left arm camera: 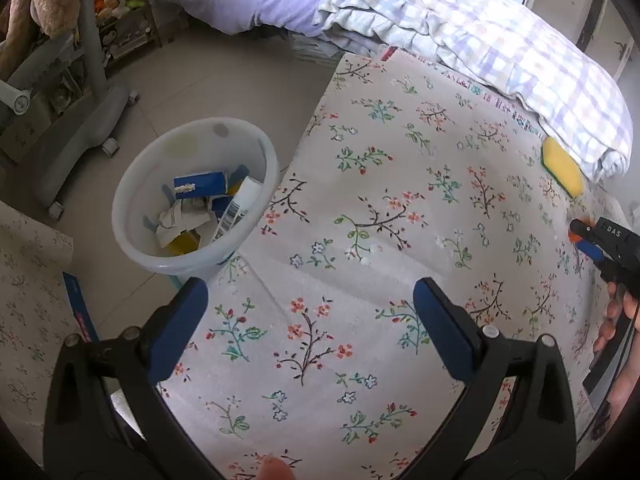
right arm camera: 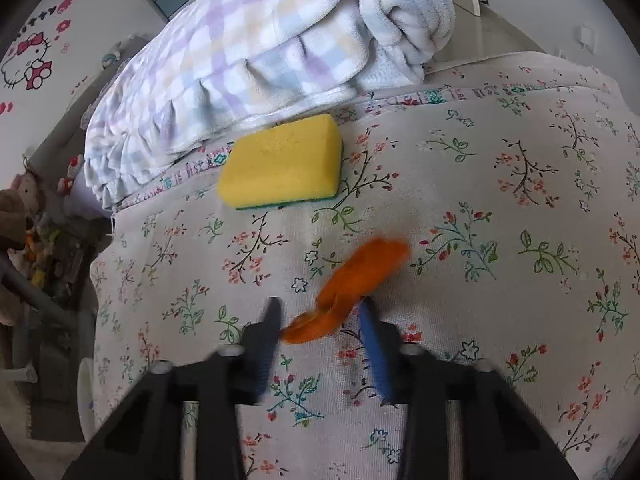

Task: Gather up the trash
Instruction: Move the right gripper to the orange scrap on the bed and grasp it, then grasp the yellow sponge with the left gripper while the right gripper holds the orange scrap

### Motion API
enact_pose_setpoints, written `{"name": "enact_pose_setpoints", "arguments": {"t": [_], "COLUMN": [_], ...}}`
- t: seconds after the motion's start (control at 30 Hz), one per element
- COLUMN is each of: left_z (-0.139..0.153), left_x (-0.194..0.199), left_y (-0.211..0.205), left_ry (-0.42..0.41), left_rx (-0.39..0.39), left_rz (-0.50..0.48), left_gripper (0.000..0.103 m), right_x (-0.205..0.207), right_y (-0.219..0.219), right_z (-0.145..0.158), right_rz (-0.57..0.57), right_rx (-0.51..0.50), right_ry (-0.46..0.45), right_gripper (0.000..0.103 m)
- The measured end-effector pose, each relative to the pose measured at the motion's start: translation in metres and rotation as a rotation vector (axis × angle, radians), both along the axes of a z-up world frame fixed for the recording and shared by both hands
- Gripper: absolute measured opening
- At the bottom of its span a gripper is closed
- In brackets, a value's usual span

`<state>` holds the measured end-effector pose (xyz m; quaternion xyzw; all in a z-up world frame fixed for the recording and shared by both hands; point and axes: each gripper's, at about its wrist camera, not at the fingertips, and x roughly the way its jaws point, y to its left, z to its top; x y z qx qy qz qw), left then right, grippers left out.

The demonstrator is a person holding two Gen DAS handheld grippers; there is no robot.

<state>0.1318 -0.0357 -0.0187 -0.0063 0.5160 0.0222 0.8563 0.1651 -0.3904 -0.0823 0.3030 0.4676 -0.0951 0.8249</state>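
I am watching the right gripper (right arm camera: 318,312), whose fingers are standing part-open around a blurred orange scrap (right arm camera: 352,284), its lower end between them; I cannot tell whether they are pinching it yet. The left gripper (left arm camera: 310,300) is hovering with its fingers wide apart and holding nothing. The scrap looks soft and light, so I judge it could slip out if the fingers are closing only on its thin tail, or drag the cloth if they dip low. The yellow sponge (right arm camera: 280,160) is lying beyond it, beside the checked blanket (right arm camera: 248,48). The white bin (left arm camera: 192,196), already holding cartons and paper, is standing on the tiled floor (left arm camera: 224,76) against the flowered bed cover (left arm camera: 420,184).
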Motion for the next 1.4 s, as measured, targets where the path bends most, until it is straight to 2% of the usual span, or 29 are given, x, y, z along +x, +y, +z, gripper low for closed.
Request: {"name": "enact_pose_setpoints", "arguments": {"t": [0.13, 0.47, 0.63, 0.73, 0.9, 1.0, 1.13, 1.3, 1.4], "left_z": [0.002, 0.011, 0.013, 0.016, 0.021, 0.018, 0.011, -0.007, -0.020], "left_x": [-0.002, -0.003, -0.003, 0.002, 0.013, 0.029, 0.056, 0.099, 0.121], "left_y": [-0.006, -0.051, -0.090, -0.118, -0.170, -0.204, -0.236, -0.257, -0.264], "left_ry": [-0.005, -0.032, -0.024, -0.020, -0.057, -0.090, -0.145, -0.155, -0.151], "left_rx": [0.012, -0.005, -0.043, -0.066, -0.096, -0.124, -0.136, -0.261, -0.327], "left_rz": [-0.017, -0.095, -0.154, -0.198, -0.298, -0.363, -0.402, -0.379, -0.349], "left_gripper": [0.102, 0.102, 0.102, 0.102, 0.102, 0.102, 0.102, 0.085, 0.077], "right_x": [-0.004, -0.043, -0.071, -0.085, -0.105, -0.114, -0.120, -0.118, -0.119], "right_y": [-0.001, -0.036, -0.056, -0.062, -0.075, -0.087, -0.104, -0.123, -0.135], "right_z": [0.001, 0.018, 0.030, 0.039, 0.045, 0.041, 0.036, 0.026, 0.019], "right_rz": [0.021, 0.020, 0.024, 0.041, 0.058, 0.056, 0.036, 0.035, 0.010], "right_rx": [-0.005, -0.005, 0.022, 0.004, -0.036, -0.018, -0.009, -0.061, -0.039], "right_ry": [0.010, 0.054, 0.036, 0.021, 0.011, 0.020, 0.027, 0.061, 0.072], "right_gripper": [0.024, 0.022, 0.022, 0.022, 0.022, 0.022, 0.022, 0.022, 0.022]}}
